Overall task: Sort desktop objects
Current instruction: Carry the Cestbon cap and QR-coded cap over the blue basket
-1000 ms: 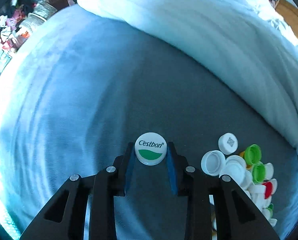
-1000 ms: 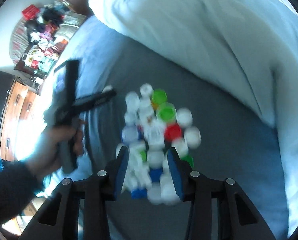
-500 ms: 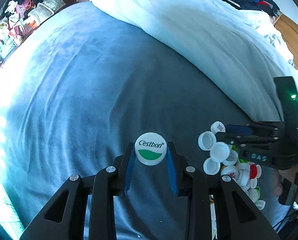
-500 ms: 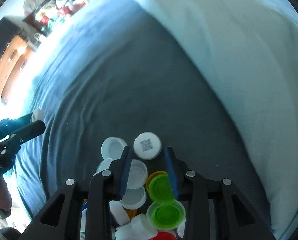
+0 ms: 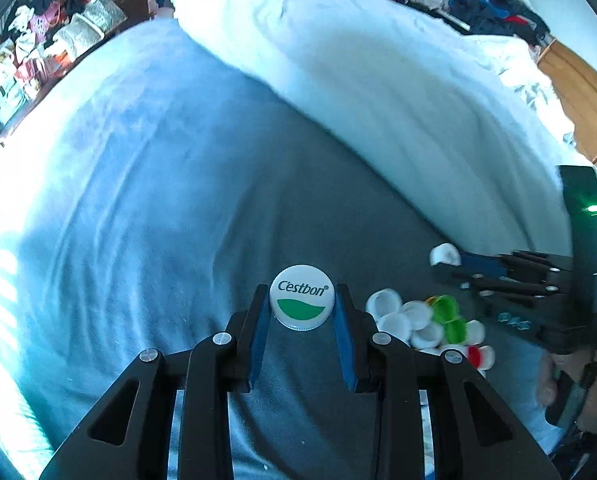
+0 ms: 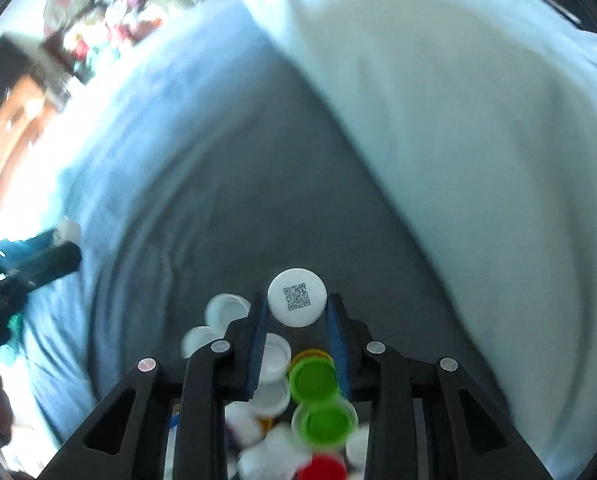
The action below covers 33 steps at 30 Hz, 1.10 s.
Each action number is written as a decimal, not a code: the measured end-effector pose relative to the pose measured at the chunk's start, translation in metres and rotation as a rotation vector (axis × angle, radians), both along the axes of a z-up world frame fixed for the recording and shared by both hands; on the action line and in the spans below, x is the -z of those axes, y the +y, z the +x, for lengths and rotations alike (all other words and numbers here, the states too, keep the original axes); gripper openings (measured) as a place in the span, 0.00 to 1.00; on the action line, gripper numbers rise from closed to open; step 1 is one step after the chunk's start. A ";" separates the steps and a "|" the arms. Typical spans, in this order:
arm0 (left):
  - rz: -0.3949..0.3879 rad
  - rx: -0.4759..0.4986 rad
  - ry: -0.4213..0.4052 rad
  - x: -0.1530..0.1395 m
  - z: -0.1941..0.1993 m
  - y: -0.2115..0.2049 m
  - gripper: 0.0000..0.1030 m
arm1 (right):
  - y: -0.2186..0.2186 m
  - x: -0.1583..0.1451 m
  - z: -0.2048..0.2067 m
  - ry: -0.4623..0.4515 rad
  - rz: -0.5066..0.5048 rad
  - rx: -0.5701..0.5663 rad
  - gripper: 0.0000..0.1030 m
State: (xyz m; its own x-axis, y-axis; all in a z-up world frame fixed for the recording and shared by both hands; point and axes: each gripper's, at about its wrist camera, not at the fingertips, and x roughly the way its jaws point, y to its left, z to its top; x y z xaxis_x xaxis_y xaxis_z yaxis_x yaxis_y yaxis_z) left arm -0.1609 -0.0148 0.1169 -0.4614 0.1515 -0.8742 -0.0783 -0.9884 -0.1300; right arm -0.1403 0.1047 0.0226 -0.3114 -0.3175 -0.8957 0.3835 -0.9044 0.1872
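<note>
Both hands had a cap in grip above the bed [image 5: 170, 208], so the sorting stood at the carry-off step. The left gripper [image 5: 301, 320] had its jaws drawn in tight on the white and green Cestbon cap [image 5: 301, 297], which sat face-up right at the tips, clear of the blanket. The right gripper [image 6: 298, 320] had just been closing its jaws and now pinched the white QR-code cap [image 6: 297, 297] between the blue pads, held at the very ends of the jaws. Below and behind those jaws lay the heap of caps [image 6: 298, 400], whites mixed with two green ones [image 6: 313, 378] and a red one [image 6: 323, 468]; from the left gripper's side the same heap lay just to the right of its jaws, with the right gripper poised over it. The white duvet [image 5: 398, 80] lay bunched well beyond both sets of jaws. As I judged it, each cap next needed carrying away from the heap to its own spot on the bare blanket, then a gentle release, since both were gripped only by their rims
</note>
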 end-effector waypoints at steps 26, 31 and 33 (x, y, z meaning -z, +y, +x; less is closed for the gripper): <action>-0.125 0.012 0.212 -0.293 0.135 -0.085 0.26 | -0.046 -0.349 0.171 0.202 -0.221 -0.032 0.31; -0.140 -0.096 0.215 -0.305 0.157 -0.120 0.26 | -0.092 -0.372 0.196 0.205 -0.256 -0.129 0.31; -0.142 -0.142 0.221 -0.306 0.164 -0.138 0.26 | -0.112 -0.381 0.203 0.204 -0.272 -0.167 0.31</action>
State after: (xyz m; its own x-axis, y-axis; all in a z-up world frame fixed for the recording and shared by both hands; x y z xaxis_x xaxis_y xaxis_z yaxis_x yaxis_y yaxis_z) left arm 0.0031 -0.1525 0.4229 -0.6511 -0.0452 -0.7577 0.0512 -0.9986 0.0156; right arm 0.0631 -0.0074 0.4033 -0.3985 -0.5964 -0.6967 0.5752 -0.7542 0.3167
